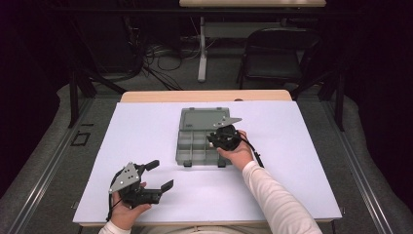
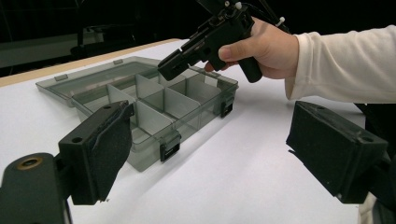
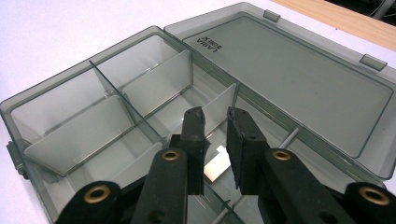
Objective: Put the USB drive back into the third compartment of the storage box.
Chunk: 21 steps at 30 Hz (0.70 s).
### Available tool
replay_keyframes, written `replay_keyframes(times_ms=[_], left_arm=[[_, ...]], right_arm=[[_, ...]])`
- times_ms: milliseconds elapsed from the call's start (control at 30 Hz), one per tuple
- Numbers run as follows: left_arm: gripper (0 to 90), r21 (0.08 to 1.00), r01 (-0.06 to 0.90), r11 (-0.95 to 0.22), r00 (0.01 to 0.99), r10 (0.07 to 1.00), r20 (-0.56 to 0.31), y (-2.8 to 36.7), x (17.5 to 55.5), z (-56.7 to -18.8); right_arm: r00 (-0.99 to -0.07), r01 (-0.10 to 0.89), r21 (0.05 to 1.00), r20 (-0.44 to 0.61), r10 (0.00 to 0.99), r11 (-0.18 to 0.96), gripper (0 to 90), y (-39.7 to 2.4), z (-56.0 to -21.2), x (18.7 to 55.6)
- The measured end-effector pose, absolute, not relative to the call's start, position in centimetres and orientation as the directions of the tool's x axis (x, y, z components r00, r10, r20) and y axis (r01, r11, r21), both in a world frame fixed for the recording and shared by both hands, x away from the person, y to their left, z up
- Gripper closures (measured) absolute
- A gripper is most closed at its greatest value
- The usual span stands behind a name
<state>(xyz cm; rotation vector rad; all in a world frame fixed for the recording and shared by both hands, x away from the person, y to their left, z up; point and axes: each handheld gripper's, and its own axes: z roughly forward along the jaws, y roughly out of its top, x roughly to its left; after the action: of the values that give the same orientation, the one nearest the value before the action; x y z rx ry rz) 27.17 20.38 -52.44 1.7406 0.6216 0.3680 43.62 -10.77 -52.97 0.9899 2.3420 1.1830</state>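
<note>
The smoky clear plastic organizer box [image 1: 202, 141] sits mid-desk [image 1: 146, 131], lid flat open, thin dividers inside. My right tool [image 3: 215, 122] hangs over one compartment, jaws nearly together, gripping nothing. Left tool [image 1: 155, 175] rests near me, spread wide.

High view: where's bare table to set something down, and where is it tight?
Free: the white table left of the organizer box, the strip right of it out to the table's right edge, and the near middle between the left gripper and the sleeve. Crowded: over the box's compartments, where the right gripper sits.
</note>
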Motion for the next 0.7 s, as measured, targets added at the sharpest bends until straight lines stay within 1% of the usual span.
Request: replay_keyframes(times_ms=[300,433,500,567,700], left_arm=[[13.5,0.963,0.213,-0.165,0.808,0.584,-0.078,20.4,27.2,-52.4],[13.5,0.961,0.217,-0.171,0.816,0.573,-0.082,20.4,27.3,-52.4],[13.5,0.963,0.213,-0.162,0.807,0.586,-0.080,20.3,27.3,-52.5],[13.5,0.963,0.214,-0.165,0.809,0.582,-0.080,20.2,27.4,-52.5],[13.5,0.963,0.213,-0.166,0.810,0.581,-0.079,20.2,27.4,-52.5]], right_arm=[[-0.708,0.426,0.808,0.017,0.706,0.408,71.0,-10.7,-52.8,43.4],[-0.713,0.431,0.809,0.035,0.700,0.399,65.4,-10.6,-52.7,43.2],[-0.714,0.432,0.809,0.037,0.700,0.398,62.3,-10.6,-52.6,43.1],[-0.717,0.427,0.815,0.041,0.696,0.392,58.1,-10.5,-52.6,42.9],[-0.718,0.425,0.822,0.052,0.694,0.378,52.8,-10.5,-52.1,42.5]])
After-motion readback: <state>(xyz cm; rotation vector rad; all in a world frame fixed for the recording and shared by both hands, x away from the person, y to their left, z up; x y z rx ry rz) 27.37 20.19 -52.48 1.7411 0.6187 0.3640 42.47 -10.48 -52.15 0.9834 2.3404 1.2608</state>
